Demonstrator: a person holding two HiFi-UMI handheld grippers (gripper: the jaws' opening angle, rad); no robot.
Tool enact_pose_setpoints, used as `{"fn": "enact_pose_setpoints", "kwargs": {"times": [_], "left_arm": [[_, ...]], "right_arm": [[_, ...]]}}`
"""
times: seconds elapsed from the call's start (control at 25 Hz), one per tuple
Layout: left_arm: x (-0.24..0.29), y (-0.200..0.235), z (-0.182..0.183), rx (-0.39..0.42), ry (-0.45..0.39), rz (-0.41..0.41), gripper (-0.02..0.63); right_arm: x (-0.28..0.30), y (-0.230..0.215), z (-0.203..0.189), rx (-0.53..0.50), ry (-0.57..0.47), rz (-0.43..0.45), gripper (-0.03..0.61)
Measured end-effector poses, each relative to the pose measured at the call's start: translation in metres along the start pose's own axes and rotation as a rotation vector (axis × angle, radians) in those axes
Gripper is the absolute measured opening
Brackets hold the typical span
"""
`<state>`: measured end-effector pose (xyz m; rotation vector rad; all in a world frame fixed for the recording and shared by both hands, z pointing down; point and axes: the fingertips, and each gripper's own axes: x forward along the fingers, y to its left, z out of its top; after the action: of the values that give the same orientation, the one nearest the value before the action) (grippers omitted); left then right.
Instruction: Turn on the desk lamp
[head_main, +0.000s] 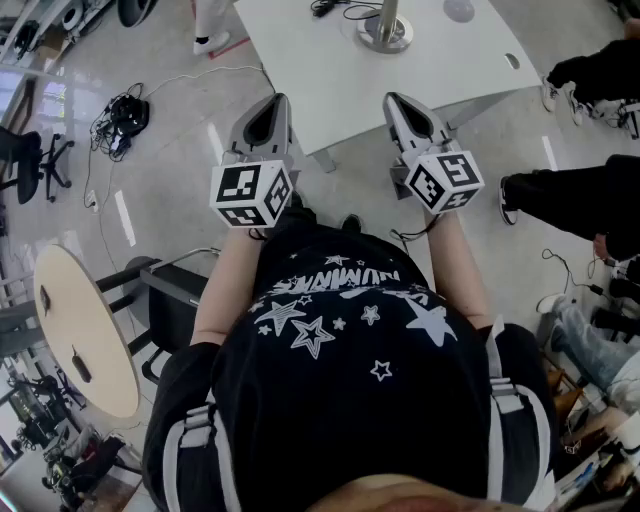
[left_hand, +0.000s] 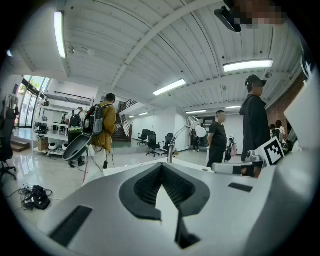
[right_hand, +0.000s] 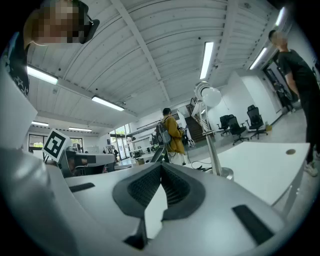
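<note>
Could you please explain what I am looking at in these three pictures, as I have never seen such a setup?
There is no robot here: a person holds a two-jaw gripper in each hand. The head view comes from a camera on the person's head, looking down at the left gripper and right gripper, both pointing level toward a white table. The other two pictures come from cameras riding on each gripper, looking along its jaws. On the table stands the desk lamp, with cables at the far edge. Both grippers' jaws are together and hold nothing.
</note>
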<state>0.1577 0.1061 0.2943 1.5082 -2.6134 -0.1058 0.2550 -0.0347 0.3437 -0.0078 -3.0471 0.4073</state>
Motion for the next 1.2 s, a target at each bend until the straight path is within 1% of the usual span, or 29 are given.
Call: {"fn": "enact_pose_setpoints", "kwargs": {"times": [0.2, 0.44, 0.68, 0.92, 1.08, 1.2], "left_arm": [[0.016, 0.005, 0.004, 0.009, -0.005, -0.014, 0.008], [0.049, 0.022, 0.001, 0.012, 0.008, -0.065, 0.008], [0.087, 0.058, 0.001, -0.013, 0.009, -0.093, 0.008], [0.12, 0.1, -0.017, -0.048, 0.058, -0.131, 0.008], [0.145, 0.128, -0.019, -0.064, 0.078, -0.175, 0.008], [0.163, 0.151, -0.018, -0.074, 0.085, -0.194, 0.008]], "right_arm": [[0.012, -0.005, 0.001, -0.008, 0.007, 0.0, 0.005], [0.041, -0.02, 0.006, -0.007, -0.006, -0.044, 0.005], [0.077, -0.031, -0.002, -0.007, 0.023, -0.081, 0.005], [0.122, -0.038, -0.017, -0.005, 0.073, -0.132, 0.005], [0.157, -0.045, -0.017, 0.005, 0.085, -0.176, 0.005], [0.185, -0.046, -0.013, -0.011, 0.086, -0.19, 0.005]]}}
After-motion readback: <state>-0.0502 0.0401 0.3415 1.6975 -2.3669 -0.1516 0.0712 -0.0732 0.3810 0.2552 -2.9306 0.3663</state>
